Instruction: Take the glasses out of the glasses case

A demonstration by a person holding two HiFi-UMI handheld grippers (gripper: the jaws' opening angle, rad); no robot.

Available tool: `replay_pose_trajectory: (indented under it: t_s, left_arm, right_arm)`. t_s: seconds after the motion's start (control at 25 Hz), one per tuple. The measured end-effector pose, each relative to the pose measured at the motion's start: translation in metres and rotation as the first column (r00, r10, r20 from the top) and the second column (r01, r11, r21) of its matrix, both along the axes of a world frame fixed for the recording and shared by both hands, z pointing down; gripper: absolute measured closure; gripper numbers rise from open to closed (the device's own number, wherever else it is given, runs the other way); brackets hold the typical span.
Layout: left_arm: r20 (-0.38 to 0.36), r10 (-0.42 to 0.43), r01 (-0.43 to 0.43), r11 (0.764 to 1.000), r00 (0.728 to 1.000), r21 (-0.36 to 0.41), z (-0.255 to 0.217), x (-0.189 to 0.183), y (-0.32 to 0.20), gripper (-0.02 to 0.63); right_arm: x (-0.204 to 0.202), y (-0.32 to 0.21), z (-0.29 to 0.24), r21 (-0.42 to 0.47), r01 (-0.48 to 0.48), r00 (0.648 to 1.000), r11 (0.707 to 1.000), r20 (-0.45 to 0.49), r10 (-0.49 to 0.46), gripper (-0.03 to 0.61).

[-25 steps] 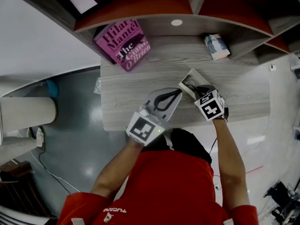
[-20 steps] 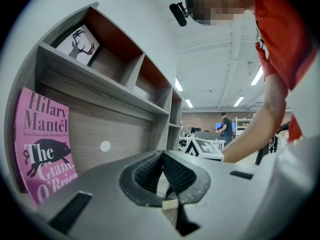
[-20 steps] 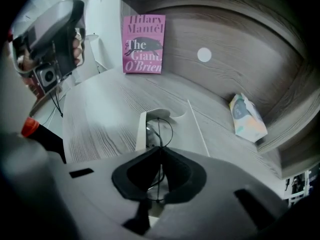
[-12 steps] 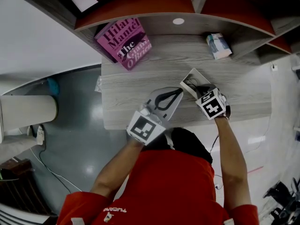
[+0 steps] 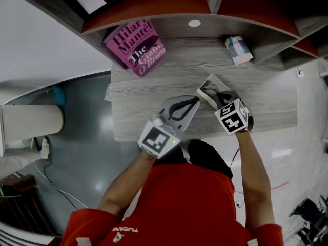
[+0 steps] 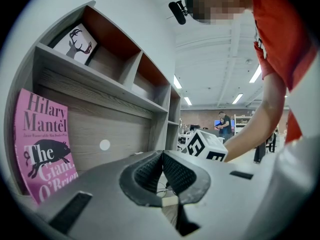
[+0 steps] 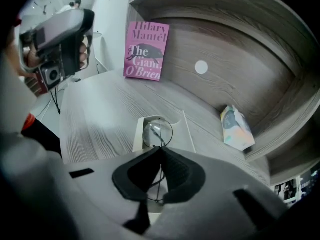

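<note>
Your right tool point(image 7: 161, 149) has slid a hair back toward you and rolled a touch since the earlier frame, while your left tool point(image 6: 162, 153) hasn't budged. The right one's jaws are clamped together on a thin wire of the glasses point(image 7: 158, 132), whose round lens lies inside the open glasses case point(image 7: 138, 135) on the desk point(image 7: 95, 119). The left one is squeezed fully closed with nothing in it, its tip just beside the case's near corner, pointing level across the desk.
</note>
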State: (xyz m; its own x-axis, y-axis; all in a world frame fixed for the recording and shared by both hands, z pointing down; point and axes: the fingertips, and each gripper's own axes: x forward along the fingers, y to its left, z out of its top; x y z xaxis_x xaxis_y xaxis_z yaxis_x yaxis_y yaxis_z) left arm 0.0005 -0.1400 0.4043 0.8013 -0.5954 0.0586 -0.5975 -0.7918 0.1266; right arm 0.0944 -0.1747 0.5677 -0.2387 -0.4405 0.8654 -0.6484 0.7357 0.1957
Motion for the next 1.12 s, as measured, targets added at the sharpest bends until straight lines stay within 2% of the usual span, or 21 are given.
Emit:
replay_pose_trajectory:
  t_s: [0.8,1.12]
  left_arm:
    - [0.012,0.006,-0.006,1.0,1.0,0.007,-0.002,0.01,0.009,0.604]
    - [0.017,0.008,-0.008,1.0,1.0,0.014,-0.004,0.013,0.015,0.604]
  right_arm:
    - [-0.003,0.007,-0.06,0.136,0.058,0.998,0.989,0.025,-0.062,0.566]
    - [-0.005,0.013,-0.089,0.201,0.052,0.993,0.978,0.093,-0.072,0.566]
